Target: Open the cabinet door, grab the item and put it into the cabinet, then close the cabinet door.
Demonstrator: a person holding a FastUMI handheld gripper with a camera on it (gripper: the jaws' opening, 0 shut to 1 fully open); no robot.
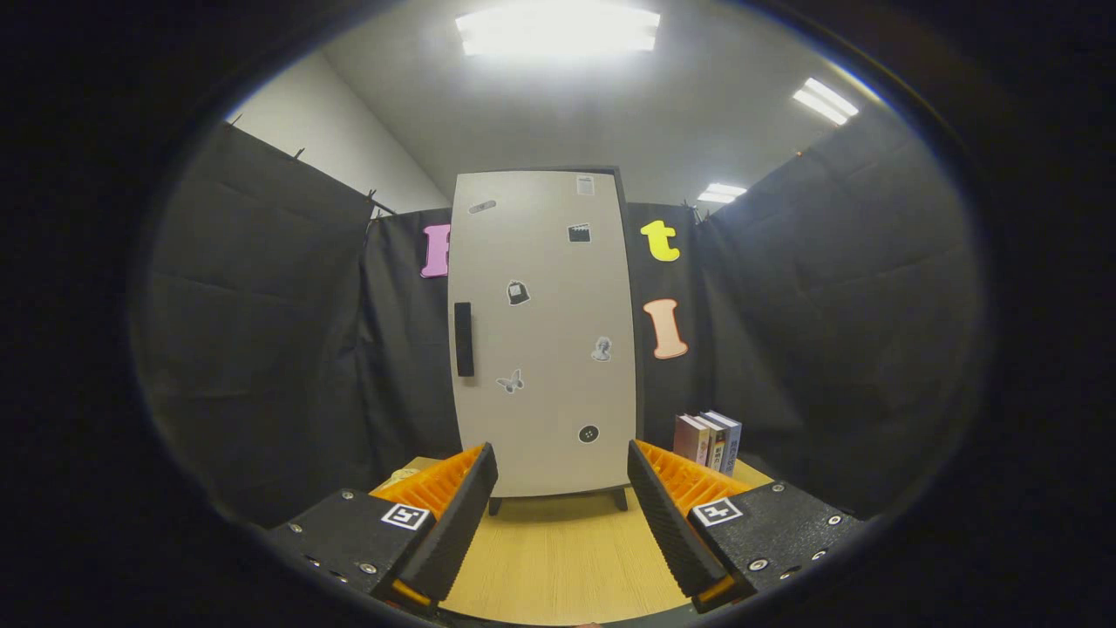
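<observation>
A tall beige cabinet stands on short dark legs at the far side of the wooden table, straight ahead of my fingers. Its door is closed and carries several small stickers. A black vertical handle sits near the door's left edge. To the right of the cabinet, a few books stand upright on the table. My gripper is open, its black-and-orange fingers spread wide above the tabletop with nothing between them, well short of the cabinet.
Black cloth walls close in the booth on the left, back and right. A small pale object peeks out on the table behind the left finger. Bare wood lies between the fingers and the cabinet.
</observation>
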